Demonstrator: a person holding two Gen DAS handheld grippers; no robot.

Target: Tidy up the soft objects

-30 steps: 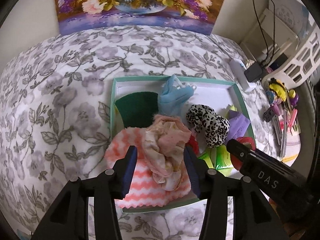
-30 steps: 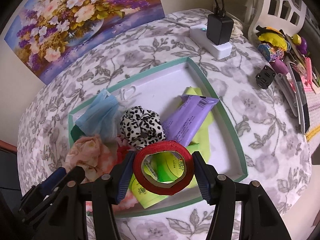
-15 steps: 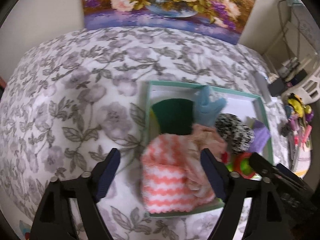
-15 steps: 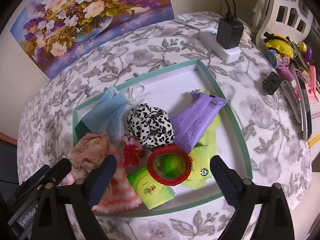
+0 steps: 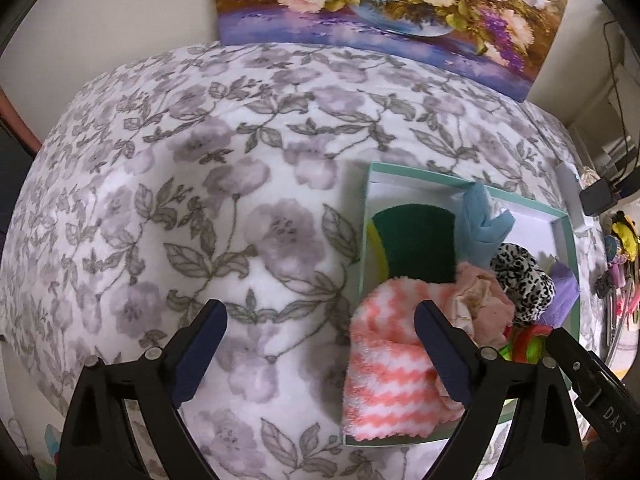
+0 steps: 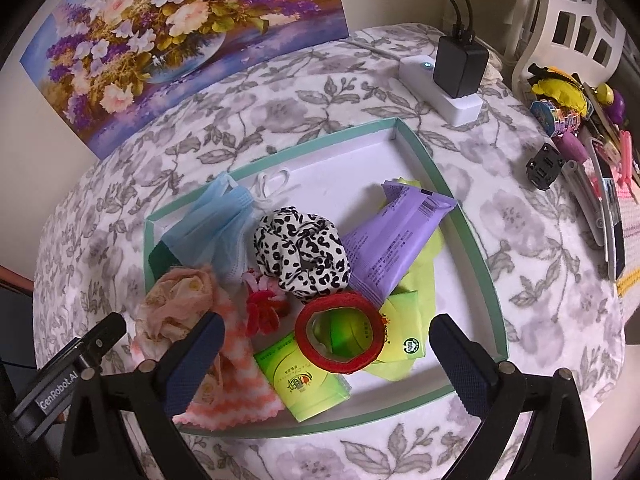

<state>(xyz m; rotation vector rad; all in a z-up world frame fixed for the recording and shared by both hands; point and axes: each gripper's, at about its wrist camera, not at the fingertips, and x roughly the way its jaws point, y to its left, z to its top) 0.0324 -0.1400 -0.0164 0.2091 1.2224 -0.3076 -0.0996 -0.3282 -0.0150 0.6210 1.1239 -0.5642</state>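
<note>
A green-rimmed tray (image 6: 472,248) on the floral blanket holds a leopard scrunchie (image 6: 300,252), a blue face mask (image 6: 216,228), a purple packet (image 6: 400,236) and green tissue packs (image 6: 300,380). A red tape ring (image 6: 340,336) lies on the packs, under my right gripper (image 6: 328,326), which is open and apart from it. My left gripper (image 5: 320,316) hangs over the blanket just left of the tray (image 5: 365,240), its jaws opening with nothing between them. Its right finger overlaps the pink-striped cloth (image 5: 384,360). A peach floral cloth (image 5: 480,304) lies beside a dark green cloth (image 5: 416,240).
A flower painting (image 5: 392,4) leans on the wall behind the blanket. A white power strip with a black charger (image 6: 456,68) lies behind the tray. A white basket (image 6: 580,24) and several small items (image 6: 568,120) crowd the right edge. Bare blanket (image 5: 180,200) stretches left.
The left gripper let go of the peach cloth, opened wide and moved left off the tray. The right gripper opened and released the red tape ring, which now lies on the green packs.
</note>
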